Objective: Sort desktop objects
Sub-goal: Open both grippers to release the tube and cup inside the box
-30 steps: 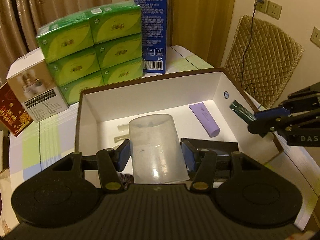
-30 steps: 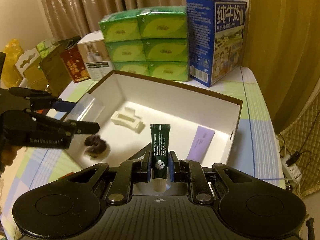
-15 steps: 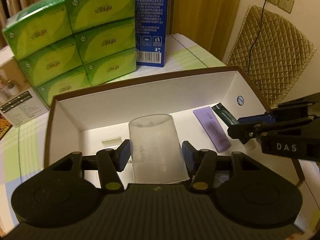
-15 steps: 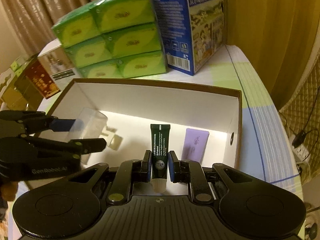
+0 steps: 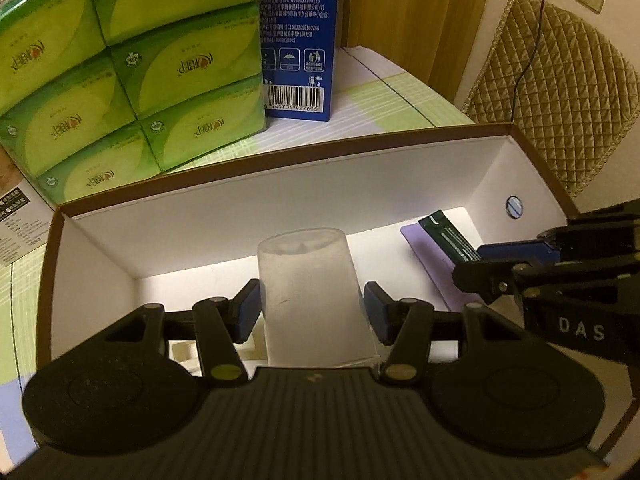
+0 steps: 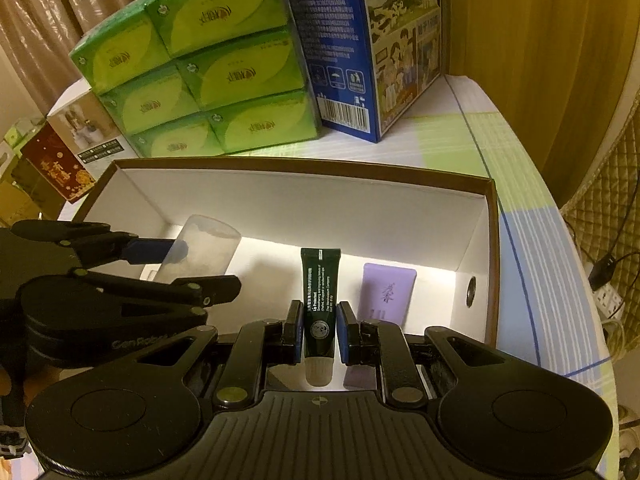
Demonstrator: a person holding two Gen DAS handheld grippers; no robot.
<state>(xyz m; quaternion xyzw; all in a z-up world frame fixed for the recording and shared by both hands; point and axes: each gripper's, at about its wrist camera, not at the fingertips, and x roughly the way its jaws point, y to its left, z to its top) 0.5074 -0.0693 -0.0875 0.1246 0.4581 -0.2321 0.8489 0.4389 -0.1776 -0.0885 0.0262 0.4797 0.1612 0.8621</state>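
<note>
My left gripper [image 5: 310,310] is shut on a frosted clear plastic cup [image 5: 310,292] and holds it over the left part of an open white box with brown rim [image 5: 280,160]. It also shows in the right wrist view [image 6: 188,268], with the cup [image 6: 204,248]. My right gripper [image 6: 319,330] is shut on a dark green tube [image 6: 319,300] over the box's right part; the tube shows in the left wrist view [image 5: 448,234]. A purple flat packet [image 6: 386,292] lies in the box at the right.
Stacked green tissue packs [image 6: 208,64] and a blue milk carton [image 6: 384,40] stand behind the box [image 6: 304,166]. Small boxes [image 6: 60,160] sit at the far left. A pale clip [image 5: 186,354] lies in the box under my left gripper. A quilted chair [image 5: 552,92] is at the right.
Both grippers have moved forward and down over the box, still holding the cup and the tube. The tissue packs and carton now look closer.
</note>
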